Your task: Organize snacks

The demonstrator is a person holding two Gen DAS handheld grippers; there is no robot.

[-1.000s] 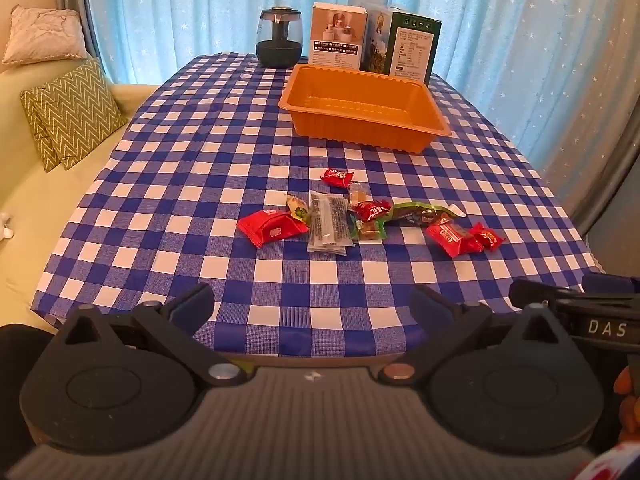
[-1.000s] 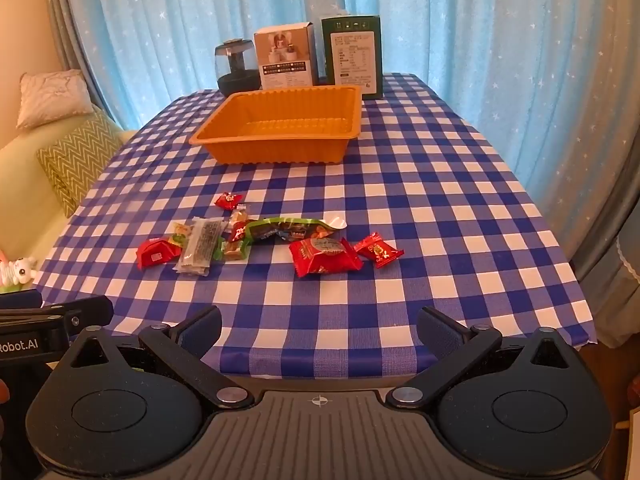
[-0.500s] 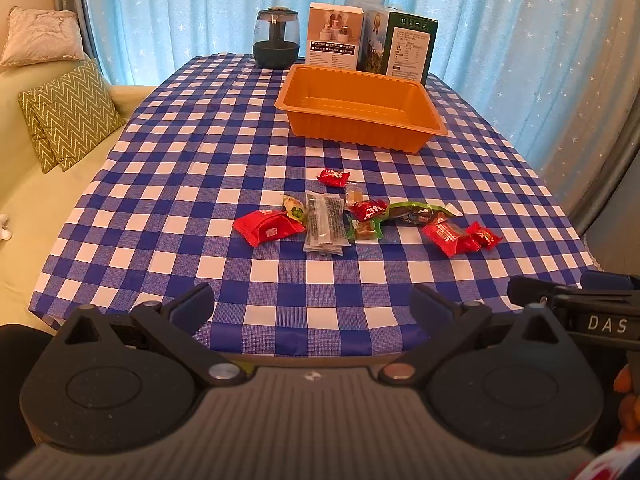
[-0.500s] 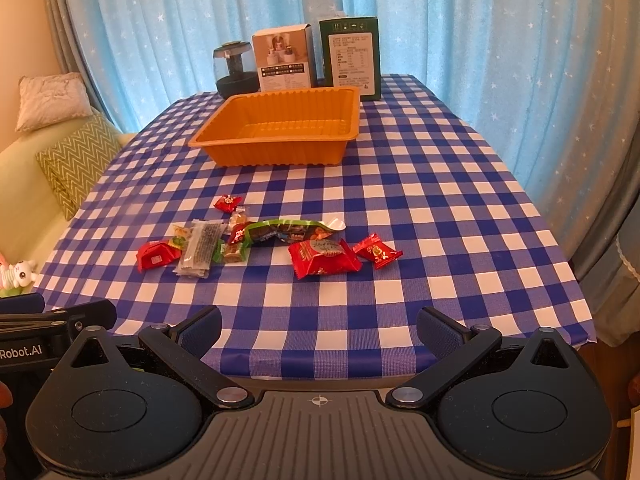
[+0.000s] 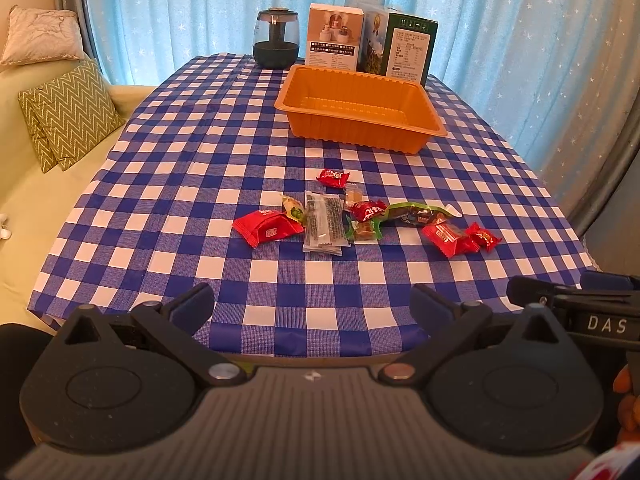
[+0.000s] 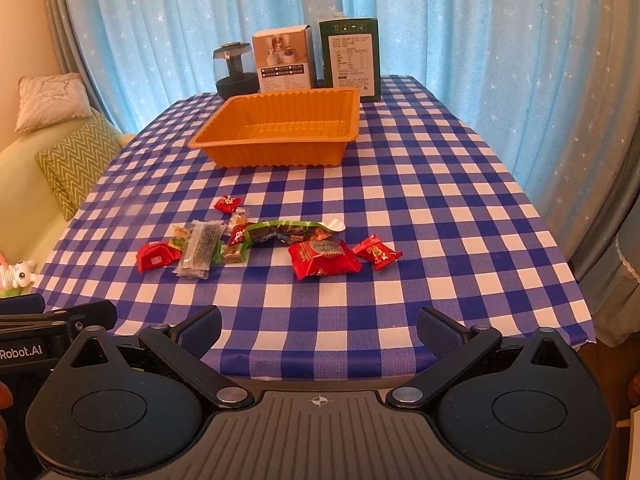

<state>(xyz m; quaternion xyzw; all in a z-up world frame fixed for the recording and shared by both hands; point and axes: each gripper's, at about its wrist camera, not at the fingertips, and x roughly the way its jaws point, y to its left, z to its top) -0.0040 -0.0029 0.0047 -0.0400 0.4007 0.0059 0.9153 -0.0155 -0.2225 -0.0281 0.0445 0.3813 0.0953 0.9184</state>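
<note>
A: Nearest us, the left tongs (image 5: 312, 304) and the right tongs (image 6: 318, 326) both hang at the near edge of the bench (image 5: 168, 184), jaws spread apart, holding nothing.

B: And the snacks (image 5: 360, 216)?

A: Scattered mid-bench, well short of the orange tray (image 5: 360, 108), which sits empty.

B: Risks?

A: The middle packets overlap, so I'd judge a pinch there may lift two or drag a neighbour. The flat clear packet (image 5: 324, 224) could slip, and the checked cloth might bunch.

B: Count?

A: About ten snacks, five of them red; the overlap blurs it. One tray. Beyond it, one jar (image 5: 276, 38) and two boxes (image 5: 370, 38).
</note>
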